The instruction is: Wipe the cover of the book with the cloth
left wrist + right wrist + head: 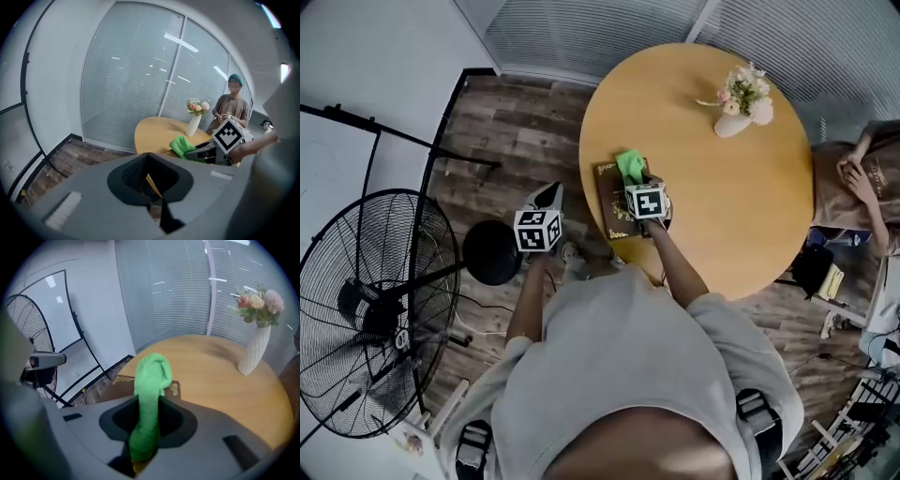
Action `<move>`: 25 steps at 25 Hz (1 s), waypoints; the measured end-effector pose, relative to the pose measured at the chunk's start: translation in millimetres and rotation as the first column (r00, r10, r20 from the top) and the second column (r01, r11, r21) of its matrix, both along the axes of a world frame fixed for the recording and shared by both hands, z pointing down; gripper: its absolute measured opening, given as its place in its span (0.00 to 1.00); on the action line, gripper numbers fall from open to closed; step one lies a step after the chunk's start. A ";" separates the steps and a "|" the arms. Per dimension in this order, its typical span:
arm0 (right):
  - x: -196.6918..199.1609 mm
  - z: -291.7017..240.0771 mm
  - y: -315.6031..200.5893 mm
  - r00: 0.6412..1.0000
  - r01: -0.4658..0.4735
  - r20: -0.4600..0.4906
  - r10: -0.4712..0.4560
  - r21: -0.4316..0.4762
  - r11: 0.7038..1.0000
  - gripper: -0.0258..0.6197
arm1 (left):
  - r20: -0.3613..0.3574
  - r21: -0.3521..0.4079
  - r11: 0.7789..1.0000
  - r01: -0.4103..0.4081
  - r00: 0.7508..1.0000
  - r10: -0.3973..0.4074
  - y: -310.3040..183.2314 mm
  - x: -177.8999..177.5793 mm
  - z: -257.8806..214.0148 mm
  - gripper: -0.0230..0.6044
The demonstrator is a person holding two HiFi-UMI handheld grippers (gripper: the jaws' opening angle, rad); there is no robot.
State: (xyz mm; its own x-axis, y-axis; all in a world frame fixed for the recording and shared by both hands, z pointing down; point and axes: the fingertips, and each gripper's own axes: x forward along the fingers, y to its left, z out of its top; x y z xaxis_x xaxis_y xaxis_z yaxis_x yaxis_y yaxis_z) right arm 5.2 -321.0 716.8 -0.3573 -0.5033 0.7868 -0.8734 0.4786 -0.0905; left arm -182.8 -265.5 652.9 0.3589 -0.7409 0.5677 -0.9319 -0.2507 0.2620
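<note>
At the near left edge of the round wooden table (741, 197) lies the dark book (610, 202), and the green cloth (630, 166) sits over its far end, held by the right gripper (639, 183). The head view alone gives this layout. It also shows the left gripper (546, 199) off the table, held above the plank floor beside a black round stool (490, 251), with a standing fan (370, 309) further left.

The right gripper view supplies what the head view lacks. The jaws are clamped on the cloth, which rises from between them in a rolled bundle, and gold ornament shows on the book's cover just beyond it. Whether the cloth presses on the cover cannot be told from any view.

The left gripper view shows its own jaws closed together with nothing between them. It looks across at the right gripper from the side, with the cloth sticking out ahead of it. Behind stand a white vase (734, 122) of flowers on the table's far side and a seated person (862, 183), who appears only at the frame edge in the head view.
</note>
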 end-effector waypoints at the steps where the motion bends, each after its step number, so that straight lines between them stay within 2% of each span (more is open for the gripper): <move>1: 2.8 -0.1 -0.7 1.000 -0.003 -0.001 0.003 0.000 1.000 0.20 | 0.000 0.001 1.000 -0.002 1.000 0.002 -1.2 1.5 -0.4 0.05; 11: 37.0 2.9 -4.1 0.999 -0.038 -0.016 0.038 0.000 0.999 0.20 | -0.001 0.007 1.000 -0.010 1.000 0.010 -7.2 14.7 0.5 0.05; 25: 42.1 1.2 -5.2 0.998 -0.053 -0.032 0.053 0.024 0.998 0.20 | 0.011 0.029 1.000 -0.012 1.000 0.012 6.9 10.9 -11.3 0.05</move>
